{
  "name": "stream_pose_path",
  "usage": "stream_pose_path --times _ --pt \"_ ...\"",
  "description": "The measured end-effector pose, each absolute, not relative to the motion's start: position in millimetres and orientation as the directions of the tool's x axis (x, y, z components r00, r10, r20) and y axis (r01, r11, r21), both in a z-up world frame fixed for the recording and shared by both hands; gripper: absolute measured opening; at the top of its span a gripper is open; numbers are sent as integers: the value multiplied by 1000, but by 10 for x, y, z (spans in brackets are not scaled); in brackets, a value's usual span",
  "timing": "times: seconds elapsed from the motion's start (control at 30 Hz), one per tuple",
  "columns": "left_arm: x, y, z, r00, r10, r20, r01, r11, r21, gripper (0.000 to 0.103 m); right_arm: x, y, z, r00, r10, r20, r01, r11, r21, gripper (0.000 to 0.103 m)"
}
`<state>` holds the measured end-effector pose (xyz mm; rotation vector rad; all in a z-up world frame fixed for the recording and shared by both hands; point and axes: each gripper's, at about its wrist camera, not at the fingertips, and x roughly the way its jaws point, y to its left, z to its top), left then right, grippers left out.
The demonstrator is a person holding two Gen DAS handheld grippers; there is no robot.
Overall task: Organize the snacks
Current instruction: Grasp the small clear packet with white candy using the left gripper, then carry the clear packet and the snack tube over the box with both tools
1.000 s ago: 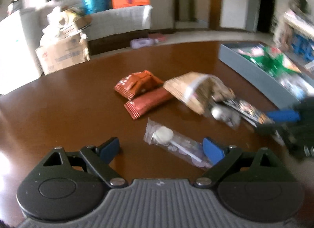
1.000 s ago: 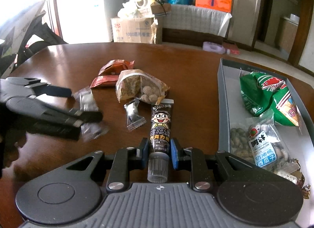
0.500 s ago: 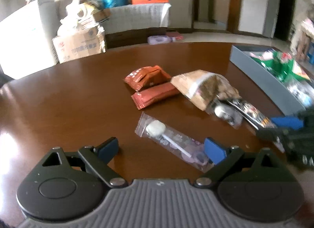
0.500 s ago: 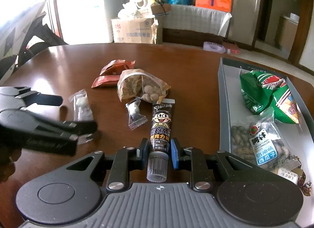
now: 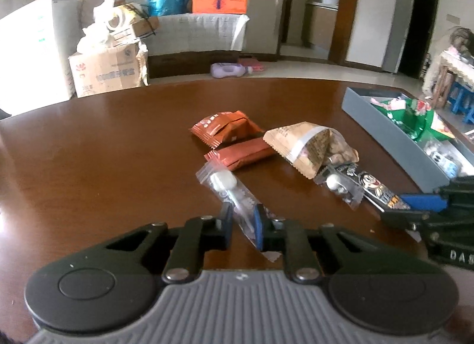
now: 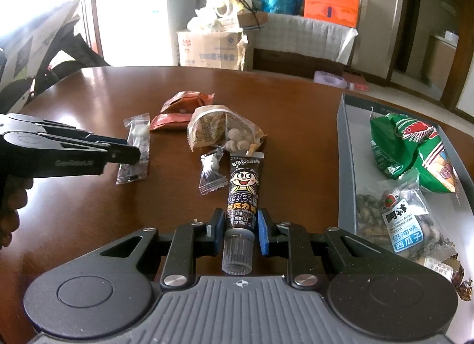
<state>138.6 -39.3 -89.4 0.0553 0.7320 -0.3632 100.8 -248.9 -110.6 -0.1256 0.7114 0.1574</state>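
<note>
Brown nut bag (image 5: 308, 148), orange packets (image 5: 226, 129) behind

On table (image 6: 266, 101), outside tray: two red-brown snack packs (image 5: 226, 129) (image 5: 241, 156); one tan nut bag (image 6: 220, 130); two clear candy wrappers (image 6: 136, 148) (image 6: 211, 173); one black chocolate tube (image 6: 243, 193). One grey tray (image 6: 345, 166), holding one green bag (image 6: 411, 148), one melon-seed bag (image 6: 400, 225), loose sweets uncountable. Two grippers (image 5: 242, 222) (image 6: 240, 227).
</note>
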Motion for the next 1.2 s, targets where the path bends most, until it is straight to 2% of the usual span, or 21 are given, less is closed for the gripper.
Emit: stream_pose_path --times 0.23,0.3,0.33,0.37,0.4,0.43,0.47,0.5,0.53,0.57,0.77,1.2 --pt "1368 -430 -879 689 -283 -667 339 939 -49 10 1008 -2453 -1103 740 111 -663 -192 980 -50 25" --pt "1368 -470 -884 692 -271 -669 337 941 -33 23 1019 -2442 -1101 744 111 -659 -191 980 -51 26" --pt "1374 -481 -891 692 -263 -672 330 943 -30 54 1027 -2431 -1101 747 106 -657 -189 980 -57 26" --pt "1390 -502 -909 683 -254 -685 329 944 -22 93 1037 -2418 -1101 748 103 -655 -189 980 -62 26" --pt "1409 -539 -949 666 -240 -706 334 943 -5 102 1049 -2405 -1102 748 105 -656 -194 979 -65 26" --pt "1394 -550 -976 678 -244 -693 336 942 -3 101 1055 -2382 -1104 748 104 -655 -200 977 -74 25" --pt "1380 -560 -973 685 -266 -678 358 934 -4 85 1056 -2371 -1104 749 102 -655 -204 976 -81 25" --pt "1377 -575 -951 687 -292 -666 387 922 -6 67 1054 -2370 -1107 750 99 -654 -203 976 -84 25" --pt "1378 -589 -918 682 -309 -663 401 916 -15 32 1050 -2367 -1105 750 99 -654 -203 975 -86 24" --pt "1391 -589 -894 676 -315 -666 400 916 -27 17 1042 -2365 -1098 751 99 -653 -203 975 -86 24" --pt "1364 -557 -881 683 -320 -656 394 918 -38 4 974 -2391 -1068 747 94 -659 -201 976 -88 24" --pt "1181 -517 -750 727 -265 -634 368 929 33 1 758 -2457 -891 767 115 -631 -207 976 -74 24"
